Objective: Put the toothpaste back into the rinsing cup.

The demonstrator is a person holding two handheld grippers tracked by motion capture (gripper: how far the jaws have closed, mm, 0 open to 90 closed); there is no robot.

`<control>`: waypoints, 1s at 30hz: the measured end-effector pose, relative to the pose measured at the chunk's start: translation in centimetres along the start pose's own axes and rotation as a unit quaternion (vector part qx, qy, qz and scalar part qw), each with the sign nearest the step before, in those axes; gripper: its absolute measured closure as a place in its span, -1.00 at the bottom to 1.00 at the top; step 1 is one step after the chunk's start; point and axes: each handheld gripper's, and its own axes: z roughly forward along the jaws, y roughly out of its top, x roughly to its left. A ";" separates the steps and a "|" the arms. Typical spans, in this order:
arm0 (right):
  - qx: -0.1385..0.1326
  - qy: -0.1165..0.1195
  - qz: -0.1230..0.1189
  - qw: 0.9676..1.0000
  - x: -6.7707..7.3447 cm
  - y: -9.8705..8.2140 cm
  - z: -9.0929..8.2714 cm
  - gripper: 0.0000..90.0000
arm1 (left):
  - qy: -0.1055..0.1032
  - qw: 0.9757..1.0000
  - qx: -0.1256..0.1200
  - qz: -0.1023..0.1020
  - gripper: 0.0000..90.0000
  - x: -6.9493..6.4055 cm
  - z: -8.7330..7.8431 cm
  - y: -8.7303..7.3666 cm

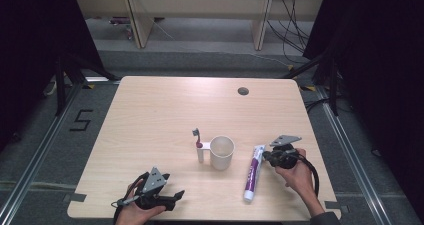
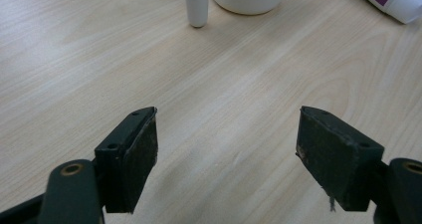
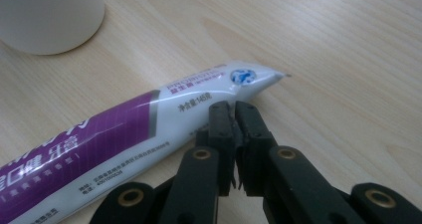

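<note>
Right gripper (image 3: 234, 108) jaws pressed together, empty, tips just short of the toothpaste tube (image 3: 124, 134) lying flat ahead (cup (image 1: 221, 152) beyond). Left gripper (image 2: 226, 149) spread over bare table. Tube not yet gripped; pickup remains.

The worktop (image 1: 165, 110) is lit evenly from above, bright and pale, while the room at both sides is almost black. Shadows are soft and short; the cup (image 1: 221, 152) throws a faint one. No strong glare appears. In the right gripper view the toothpaste tube (image 3: 124, 129) is sharp, but the near jaws look slightly blurred. The high view is a little grainy.
</note>
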 end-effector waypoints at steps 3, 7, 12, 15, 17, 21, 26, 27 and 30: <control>0.005 -0.001 -0.012 1.000 -0.1 0.4 0.3 0.90 | 0.001 1.000 0.000 0.002 -0.47 0.0 0.0 0.0; 0.000 -0.002 0.002 1.000 0.1 0.7 0.6 0.89 | 0.002 1.000 -0.005 0.001 -0.47 0.0 0.0 0.0; 0.006 -0.004 0.000 1.000 0.0 0.7 0.4 0.88 | 0.002 1.000 0.000 0.002 -0.47 0.0 0.0 0.0; -0.012 -0.001 0.013 1.000 0.1 0.6 0.3 0.86 | 0.000 1.000 0.001 0.005 -0.47 0.0 -0.1 0.0; 0.013 0.006 0.025 1.000 0.3 0.6 -0.4 0.83 | 0.004 1.000 -0.004 0.003 -0.47 0.0 0.0 0.0; -0.024 -0.005 0.023 0.999 0.3 0.4 -0.8 0.64 | -0.002 1.000 0.000 0.004 -0.47 -0.1 0.0 0.0; -0.006 -0.003 0.059 0.998 0.8 0.5 -1.9 0.07 | 0.000 1.000 -0.001 0.004 -0.47 -0.1 -0.1 0.0; -0.013 -0.004 0.072 0.997 1.1 0.5 -2.0 0.00 | 0.003 1.000 0.000 0.005 -0.47 -0.1 -0.1 0.0; -0.014 0.008 0.085 0.996 1.6 0.6 -2.4 -0.17 | 0.003 1.000 0.000 0.007 -0.47 -0.1 -0.1 0.0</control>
